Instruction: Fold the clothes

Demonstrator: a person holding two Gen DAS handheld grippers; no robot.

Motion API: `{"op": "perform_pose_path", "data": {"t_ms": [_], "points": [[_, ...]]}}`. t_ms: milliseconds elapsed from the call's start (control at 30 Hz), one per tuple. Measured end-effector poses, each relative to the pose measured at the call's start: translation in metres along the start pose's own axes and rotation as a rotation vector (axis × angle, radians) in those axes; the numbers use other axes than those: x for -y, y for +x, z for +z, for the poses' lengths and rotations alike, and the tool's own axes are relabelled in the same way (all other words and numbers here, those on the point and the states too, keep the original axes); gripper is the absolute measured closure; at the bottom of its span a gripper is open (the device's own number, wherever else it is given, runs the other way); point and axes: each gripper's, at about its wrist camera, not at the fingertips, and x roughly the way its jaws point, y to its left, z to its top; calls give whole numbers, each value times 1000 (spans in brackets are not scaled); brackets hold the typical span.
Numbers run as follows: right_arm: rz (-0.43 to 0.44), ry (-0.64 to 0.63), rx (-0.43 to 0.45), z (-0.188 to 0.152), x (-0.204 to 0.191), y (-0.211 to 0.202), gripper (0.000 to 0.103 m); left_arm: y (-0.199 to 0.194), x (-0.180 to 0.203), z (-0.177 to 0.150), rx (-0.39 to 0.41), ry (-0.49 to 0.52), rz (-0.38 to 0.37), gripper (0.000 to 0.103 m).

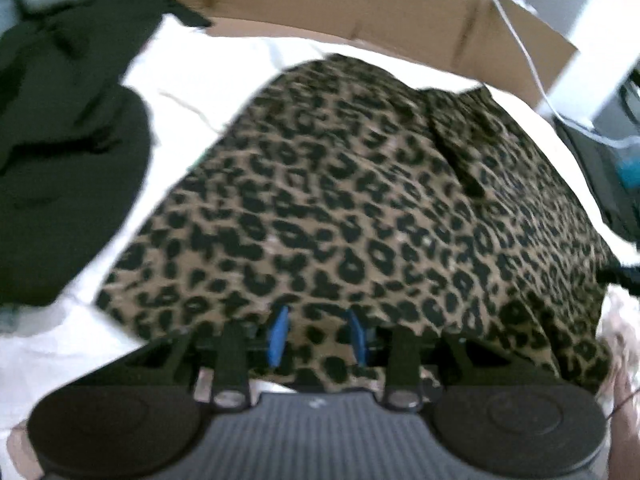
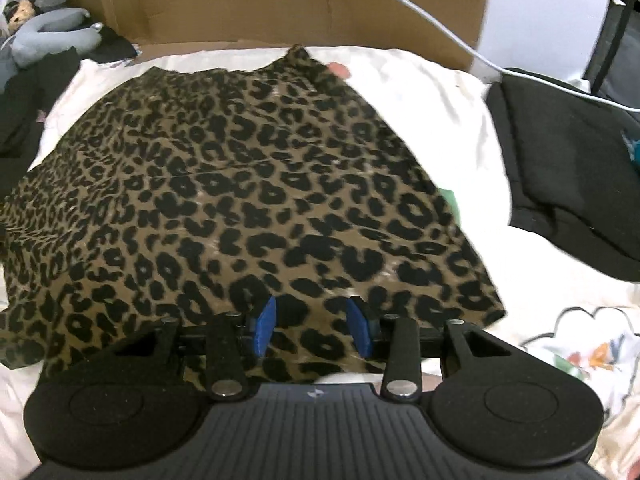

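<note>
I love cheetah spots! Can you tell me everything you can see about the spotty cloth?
The leopard-print garment is thin, soft-looking tan fabric covered in black spots. It lies spread mostly flat on the white bedsheet, with some wrinkles and a folded flap near its far edge. Its near hem sits between the open blue fingers of the left gripper and the right gripper. What kind of garment it is cannot be told.

**A:** How does the left black 2-finger gripper with blue pads (image 1: 318,334) stand?

**B:** Its jaws are parted, the blue pads (image 1: 279,334) spread with a clear gap between them, pointing forward and down.

**A:** And the right black 2-finger gripper with blue pads (image 2: 316,330)?

**B:** The same: jaws apart, angled forward and down.
</note>
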Motion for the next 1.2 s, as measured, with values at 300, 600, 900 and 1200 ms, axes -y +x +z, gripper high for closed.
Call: {"op": "perform_pose_path", "data": {"t_ms": [300, 600, 900, 1200], "points": [[14, -12, -75, -15, -12, 22, 57, 34, 16, -11, -33, 41, 28, 68], [16, -20, -70, -24, -6, 15, 58, 25, 24, -33, -70, 64, 1, 67], [-3, -12, -35, -15, -4, -2, 57, 1, 14, -39, -108, 18, -35, 84], [4, -27, -23, -7, -12, 7, 57, -14, -26, -16, -14, -71, 99, 84]]}}
